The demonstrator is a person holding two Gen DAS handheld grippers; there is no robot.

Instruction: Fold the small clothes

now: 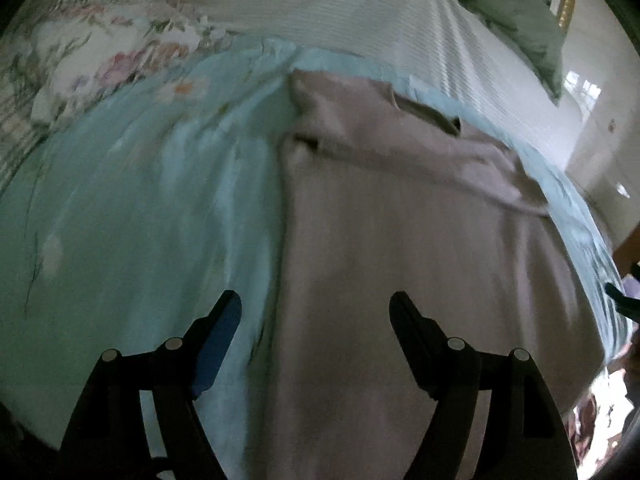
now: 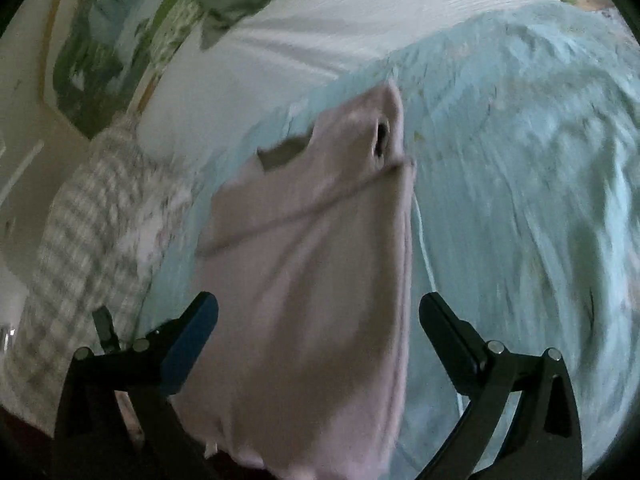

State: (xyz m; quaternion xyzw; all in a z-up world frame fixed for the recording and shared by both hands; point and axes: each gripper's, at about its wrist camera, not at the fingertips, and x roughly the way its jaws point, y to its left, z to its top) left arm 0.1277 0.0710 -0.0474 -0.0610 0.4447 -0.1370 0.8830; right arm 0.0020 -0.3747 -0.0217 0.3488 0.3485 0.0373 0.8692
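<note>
A pale pink small garment (image 1: 400,220) lies spread on a light blue floral bedspread (image 1: 140,200), with its neck end far from me. My left gripper (image 1: 316,308) is open and empty, hovering over the garment's near left edge. In the right wrist view the same pink garment (image 2: 312,260) runs away from me, a sleeve opening near its far end. My right gripper (image 2: 318,312) is open, its jaws standing either side of the garment's near part, holding nothing.
A white striped sheet (image 1: 380,20) and green pillows (image 1: 504,4) lie beyond the bedspread (image 2: 520,180). A floral quilt (image 1: 80,52) lies at the far left. A checked cloth (image 2: 80,240) lies at the bed's left edge in the right wrist view.
</note>
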